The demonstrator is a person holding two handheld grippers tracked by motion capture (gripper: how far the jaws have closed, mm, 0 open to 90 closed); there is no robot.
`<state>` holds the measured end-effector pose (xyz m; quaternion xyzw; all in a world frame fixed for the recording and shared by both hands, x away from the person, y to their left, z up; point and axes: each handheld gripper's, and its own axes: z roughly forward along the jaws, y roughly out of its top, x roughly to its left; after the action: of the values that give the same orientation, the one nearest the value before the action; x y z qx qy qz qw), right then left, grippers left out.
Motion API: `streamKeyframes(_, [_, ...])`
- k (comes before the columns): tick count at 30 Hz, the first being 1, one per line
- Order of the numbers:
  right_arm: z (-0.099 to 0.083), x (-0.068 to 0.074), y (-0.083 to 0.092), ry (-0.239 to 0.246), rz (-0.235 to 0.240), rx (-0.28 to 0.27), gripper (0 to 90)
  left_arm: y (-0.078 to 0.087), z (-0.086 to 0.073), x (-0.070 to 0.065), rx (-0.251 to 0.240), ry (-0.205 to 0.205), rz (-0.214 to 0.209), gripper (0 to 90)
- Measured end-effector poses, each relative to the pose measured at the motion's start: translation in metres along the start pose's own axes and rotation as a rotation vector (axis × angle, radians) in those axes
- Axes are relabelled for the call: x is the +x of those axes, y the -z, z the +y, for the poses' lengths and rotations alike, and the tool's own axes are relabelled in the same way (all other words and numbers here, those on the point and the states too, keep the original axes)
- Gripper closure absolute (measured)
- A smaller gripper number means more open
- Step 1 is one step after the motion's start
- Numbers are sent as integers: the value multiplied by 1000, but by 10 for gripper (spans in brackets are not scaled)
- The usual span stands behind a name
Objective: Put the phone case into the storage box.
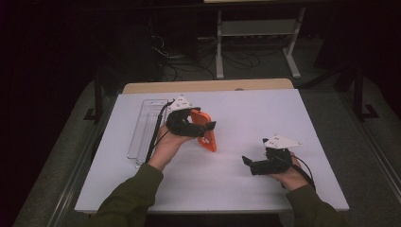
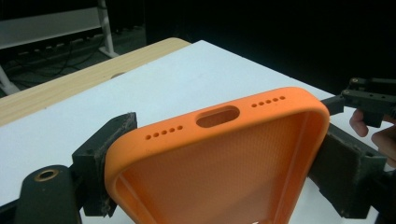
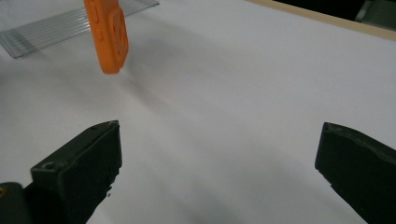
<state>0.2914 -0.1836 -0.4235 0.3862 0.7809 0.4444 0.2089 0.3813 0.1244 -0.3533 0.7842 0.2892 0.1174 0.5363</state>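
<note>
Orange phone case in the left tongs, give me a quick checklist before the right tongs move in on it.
1. Left tongs clamped on the orange phone case, a pad on each long side: ok.
2. Case lifted off the white table: ok.
3. Right tongs open, nothing between the jaws: ok.
4. Right tongs apart from the case, bare table between them: ok.
5. Clear plastic tray out of the path, off to the left: ok.
6. Grip firm enough not to slip: cannot tell.

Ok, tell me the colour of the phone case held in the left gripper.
Orange; the soft phone case shows best in the left gripper view.
</note>
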Motion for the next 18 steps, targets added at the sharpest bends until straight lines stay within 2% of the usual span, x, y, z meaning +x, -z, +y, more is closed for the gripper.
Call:
streamKeyframes(4, [-6, -1, 4, -15, -1, 12, 0, 1, 1, -1, 4, -2, -2, 151])
streamKeyframes(9, [-14, -3, 7, -4, 2, 38, 0, 0, 1, 0, 10, -10, -2, 151])
streamKeyframes(15, [-15, -5, 12, -30, -2, 25, 0, 0, 4, 1, 21, -21, -2, 151])
streamKeyframes(18, [-14, -5, 12, -17, -5, 19, 0, 2, 6, 3, 31, -25, 3, 151])
